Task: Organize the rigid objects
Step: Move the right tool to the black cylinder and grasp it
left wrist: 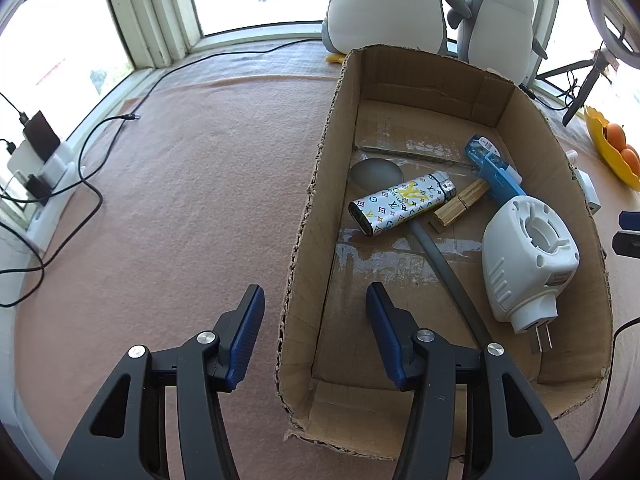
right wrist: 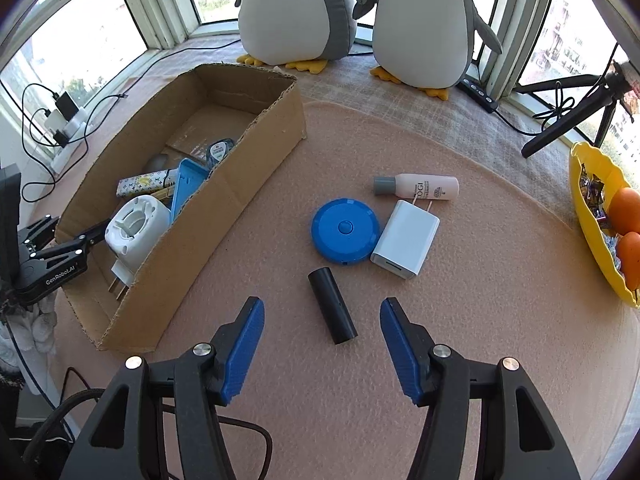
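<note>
A cardboard box (left wrist: pixel 308 216) (right wrist: pixel 224 184) holds a patterned lighter (left wrist: pixel 402 204), a wooden clip (left wrist: pixel 460 204), a blue case (left wrist: pixel 496 168), a grey spoon (left wrist: pixel 376 172) and a white plug-in device (left wrist: pixel 528 260) (right wrist: pixel 136 228). My left gripper (left wrist: pixel 316 300) is open and empty, straddling the box's near left wall. On the mat lie a black cylinder (right wrist: pixel 332 306), a blue round disc (right wrist: pixel 345 230), a white charger (right wrist: pixel 406 240) and a small white bottle (right wrist: pixel 418 187). My right gripper (right wrist: pixel 322 312) is open, just before the black cylinder.
Two plush penguins (right wrist: pixel 300 8) (right wrist: pixel 428 20) stand by the window. A yellow bowl (right wrist: pixel 588 216) with oranges sits at the right edge. A black tripod (right wrist: pixel 572 116) stands behind it. Cables and a power strip (left wrist: pixel 48 168) lie at the left.
</note>
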{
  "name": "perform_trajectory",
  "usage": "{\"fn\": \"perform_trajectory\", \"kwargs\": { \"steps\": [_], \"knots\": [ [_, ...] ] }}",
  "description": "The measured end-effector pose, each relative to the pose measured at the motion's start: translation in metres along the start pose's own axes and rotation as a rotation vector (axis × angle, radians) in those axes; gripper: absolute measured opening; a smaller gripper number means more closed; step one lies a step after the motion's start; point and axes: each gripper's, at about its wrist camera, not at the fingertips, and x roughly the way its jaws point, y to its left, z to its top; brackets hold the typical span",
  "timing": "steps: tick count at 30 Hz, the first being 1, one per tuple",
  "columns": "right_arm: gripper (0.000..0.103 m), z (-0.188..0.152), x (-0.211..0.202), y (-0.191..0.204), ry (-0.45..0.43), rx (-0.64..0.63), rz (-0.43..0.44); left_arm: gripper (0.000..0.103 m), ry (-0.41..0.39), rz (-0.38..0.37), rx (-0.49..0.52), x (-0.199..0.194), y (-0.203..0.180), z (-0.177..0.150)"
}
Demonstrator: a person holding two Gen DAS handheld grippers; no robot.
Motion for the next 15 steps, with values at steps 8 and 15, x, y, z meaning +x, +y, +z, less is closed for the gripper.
{"fn": "perform_trajectory", "kwargs": {
  "steps": [8,15],
  "knots": [
    [0.034,0.006,0.026,0.007,0.071,-0.044,-0.004,0.053,0.0,0.0,-0.004,0.0,0.0,0.0],
    [0.029,0.008,0.038,0.006,0.104,-0.046,-0.018,0.053,0.0,0.0,-0.003,0.0,0.0,0.0]
  ]
}}
